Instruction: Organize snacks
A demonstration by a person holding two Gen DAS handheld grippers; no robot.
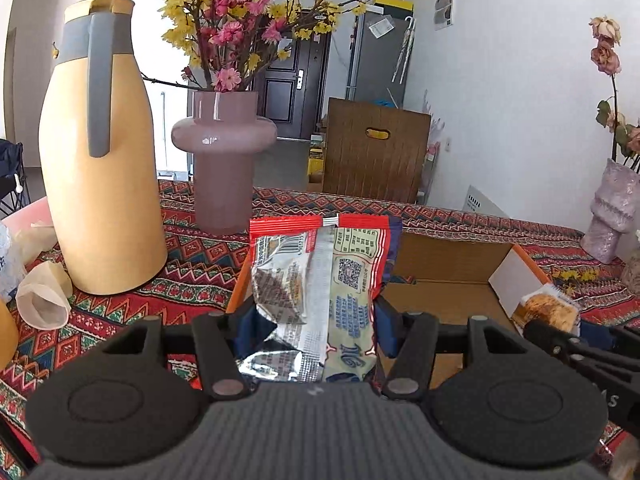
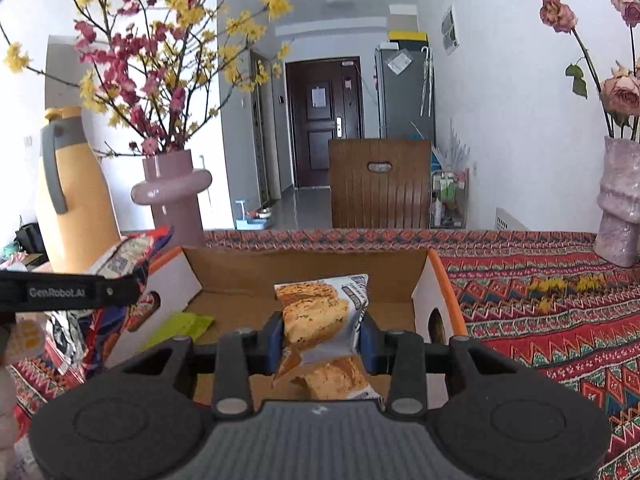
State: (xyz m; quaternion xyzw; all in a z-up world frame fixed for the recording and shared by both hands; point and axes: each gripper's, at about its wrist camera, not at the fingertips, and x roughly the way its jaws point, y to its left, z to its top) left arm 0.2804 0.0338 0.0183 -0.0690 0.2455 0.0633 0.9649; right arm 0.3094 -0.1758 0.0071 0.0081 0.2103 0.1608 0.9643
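The left gripper [image 1: 312, 320] clamps a red-and-silver snack packet [image 1: 320, 280] at the cardboard box's [image 1: 448, 276] nine o'clock edge; the right gripper [image 2: 322, 336] grips a cake packet [image 2: 320, 320] over the box interior.

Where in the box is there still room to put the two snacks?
The cardboard box floor is mostly bare: a wide patch between the green packet at its left and the right wall. The tablecloth right of the box is bare up to the pale vase. It is crowded left, by the yellow jug and pink vase.
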